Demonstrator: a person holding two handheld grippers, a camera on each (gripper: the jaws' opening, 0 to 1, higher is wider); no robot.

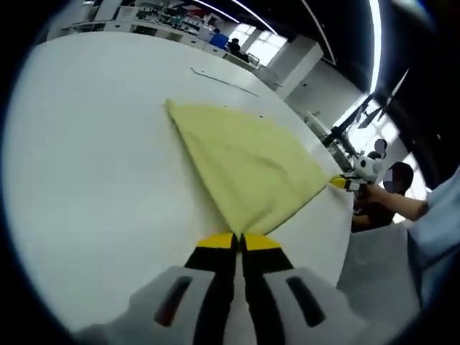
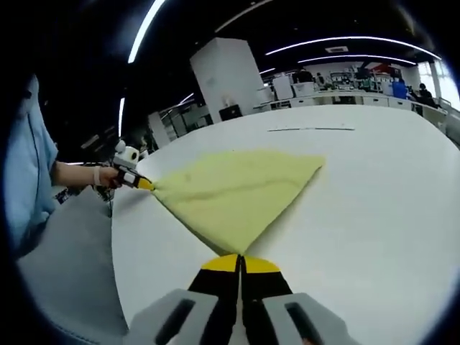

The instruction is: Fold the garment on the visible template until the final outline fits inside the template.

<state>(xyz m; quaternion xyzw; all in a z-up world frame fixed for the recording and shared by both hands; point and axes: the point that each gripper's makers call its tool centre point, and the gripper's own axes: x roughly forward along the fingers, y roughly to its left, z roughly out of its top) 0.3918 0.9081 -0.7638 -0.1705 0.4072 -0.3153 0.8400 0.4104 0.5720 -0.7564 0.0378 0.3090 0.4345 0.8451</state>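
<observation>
Currently both claws pinch corners of the yellow garment [image 1: 244,169] on the white desk [image 1: 93,165]. Left gripper view: left claw [image 1: 239,241] jaws pressed together, yellow tips clamped on the near corner of the cloth. Garment spreads away as a flat triangle, far corner lying toward the middle of the desk, right corner reaching the desk's edge. At that right corner sits the right claw [image 1: 343,184], tips on the fabric, person's hand [image 1: 374,192] behind it.

Right gripper view: right claw [image 2: 239,264] jaws closed on the near corner of the garment [image 2: 237,190]. Cloth fans out from the tips, one crease running across it. Left claw [image 2: 142,183] grips the left corner near the desk [image 2: 374,194] edge, with a hand [image 2: 108,175] and light blue sleeve [image 2: 29,165] behind.

A thin dark line [image 2: 310,129] is marked on the desk beyond the garment, apart from it. Cloth looks pulled fairly taut between the two claws.
</observation>
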